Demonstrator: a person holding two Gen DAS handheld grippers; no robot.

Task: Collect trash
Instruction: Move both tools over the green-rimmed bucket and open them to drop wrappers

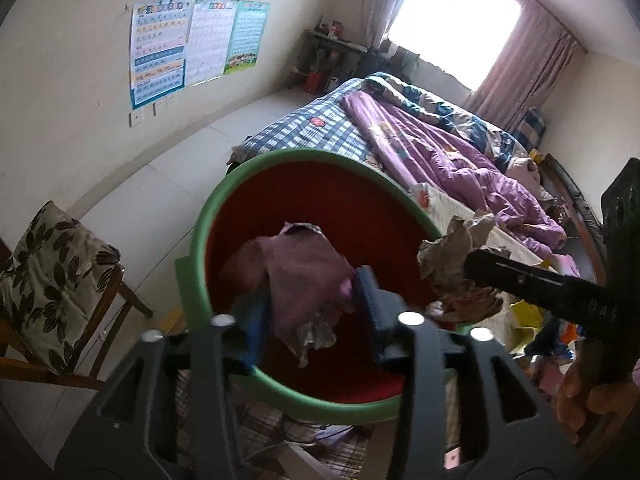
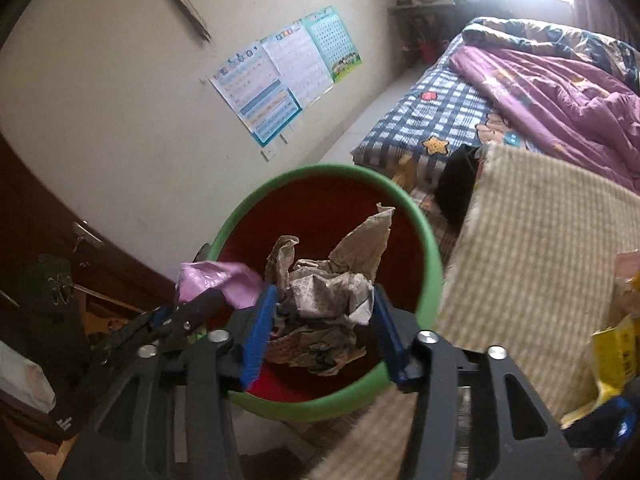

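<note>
Left gripper (image 1: 308,312) and right gripper (image 2: 320,328) stand parted over the green-rimmed red plastic bin (image 1: 208,216); purple plastic wrapper (image 1: 304,276) and crumpled newspaper (image 2: 324,296) sit loosely between pads. We should spread wider above its centre.

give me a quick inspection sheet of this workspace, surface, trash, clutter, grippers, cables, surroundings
surface: pale tiled floor; bin stands beside the bed.
job's things: green-rimmed red bin; purple plastic wrapper and crumpled newspaper over its mouth.
clutter: yellow packaging and mixed litter by the bed edge.
grippers: left gripper has the wrapper between its blue pads; right gripper has the newspaper between its pads; contact unclear on both.
cables: nothing seen.
surroundings: bed with purple quilt, wall posters, cushioned chair, curtained window.
</note>
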